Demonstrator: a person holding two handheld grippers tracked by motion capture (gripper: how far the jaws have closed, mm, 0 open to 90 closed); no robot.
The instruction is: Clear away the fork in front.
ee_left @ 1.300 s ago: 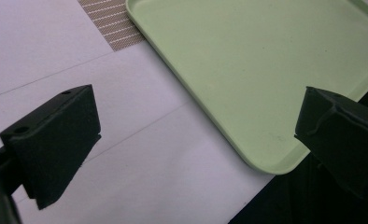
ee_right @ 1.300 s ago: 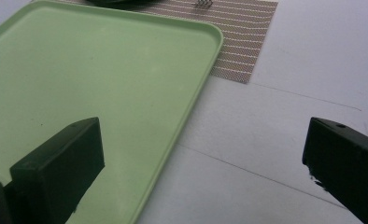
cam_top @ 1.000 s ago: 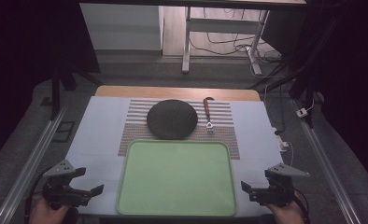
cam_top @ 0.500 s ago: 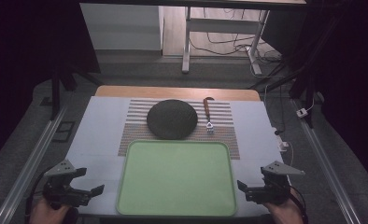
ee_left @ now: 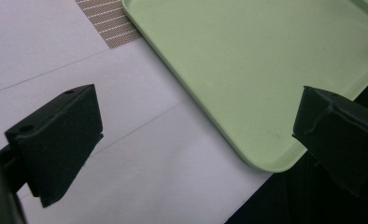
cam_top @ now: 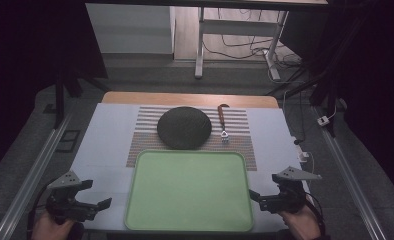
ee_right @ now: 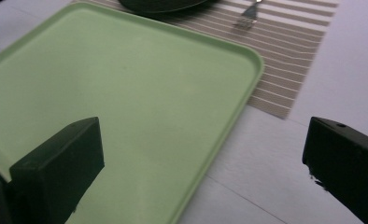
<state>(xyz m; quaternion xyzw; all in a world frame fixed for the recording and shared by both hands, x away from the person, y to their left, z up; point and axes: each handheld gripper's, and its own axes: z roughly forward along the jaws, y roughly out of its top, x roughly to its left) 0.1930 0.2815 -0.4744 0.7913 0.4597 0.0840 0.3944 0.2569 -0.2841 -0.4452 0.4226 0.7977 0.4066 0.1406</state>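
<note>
Two hand-held grippers flank a green tray [cam_top: 187, 190] at the near edge of the desk, each beside one of its near corners, a stance that looks set for lifting the tray from both sides at once. The left gripper [cam_top: 102, 204], low at the near left corner, is released, its jaws spread wide over bare white desk just beside the tray's rim and gripping nothing. The right gripper [cam_top: 252, 195], at the near right, is likewise released, one jaw hanging over the tray's surface and the other over the desk, so the rim lies between them untouched. Both hands sit low, the grippers turned inward toward each other, the forearms coming in from the near edge. Behind the tray, on a striped placemat [cam_top: 240, 120] toward the far edge, rest a dark round plate [cam_top: 184, 127] and, just to its right, a fork [cam_top: 223, 122] with a brown handle, laid out like a place setting.
</note>
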